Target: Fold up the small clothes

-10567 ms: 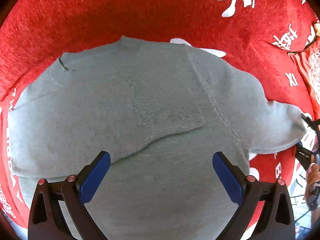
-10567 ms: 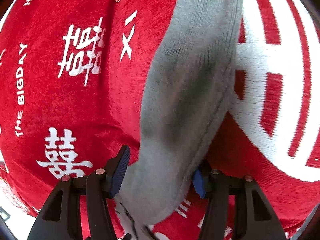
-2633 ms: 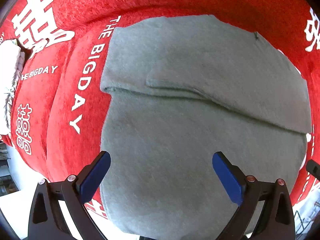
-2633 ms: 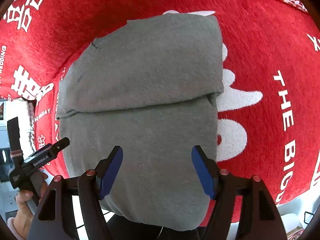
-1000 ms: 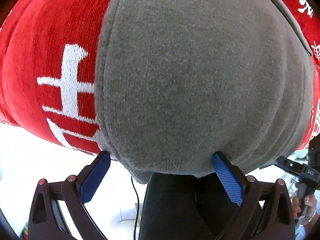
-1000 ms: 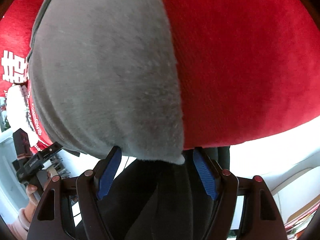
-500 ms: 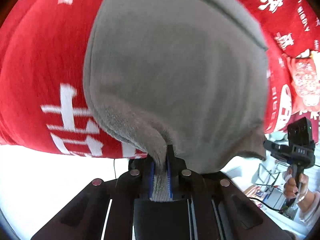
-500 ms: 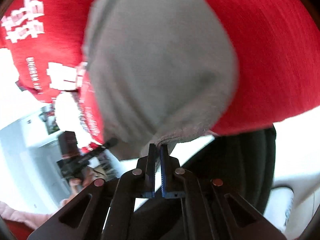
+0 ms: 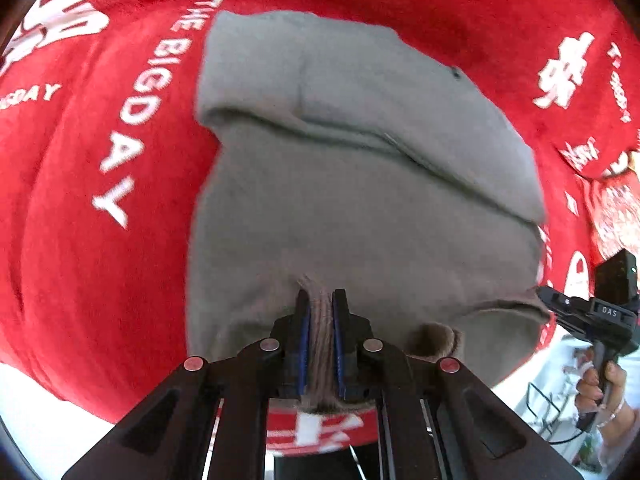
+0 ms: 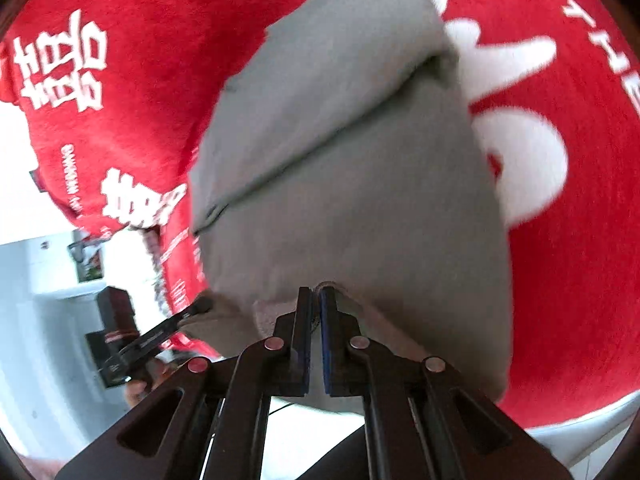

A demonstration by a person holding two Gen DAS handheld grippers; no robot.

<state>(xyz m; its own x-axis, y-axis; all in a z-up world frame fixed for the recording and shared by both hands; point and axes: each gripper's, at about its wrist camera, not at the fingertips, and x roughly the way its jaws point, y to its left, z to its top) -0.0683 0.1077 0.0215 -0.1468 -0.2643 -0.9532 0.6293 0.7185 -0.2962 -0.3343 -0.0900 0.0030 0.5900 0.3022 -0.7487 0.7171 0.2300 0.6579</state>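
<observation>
A grey knit sweater [image 9: 360, 200] lies on a red cloth, its sleeves folded in across the upper part. My left gripper [image 9: 320, 304] is shut on the near hem, a ridge of grey knit pinched between the blue pads, and holds it raised off the cloth. In the right wrist view the same sweater [image 10: 360, 200] fills the centre. My right gripper [image 10: 315, 292] is shut on the hem's other near corner, which curls up at the tips. Each gripper shows in the other's view, the right one [image 9: 548, 300] at the right edge and the left one [image 10: 200, 304] at the lower left.
The red cloth [image 9: 80, 240] bears white lettering and characters and drapes over the near edge. A person's hand [image 9: 600, 384] grips the right tool's handle. A red patterned cushion [image 9: 616, 208] lies at the right. Pale floor and furniture show beyond the cloth's edge [image 10: 48, 300].
Both grippers went from open around the sweater's near hem to shut on it. They have since lifted the hem and moved it up and toward the far end of the sweater.
</observation>
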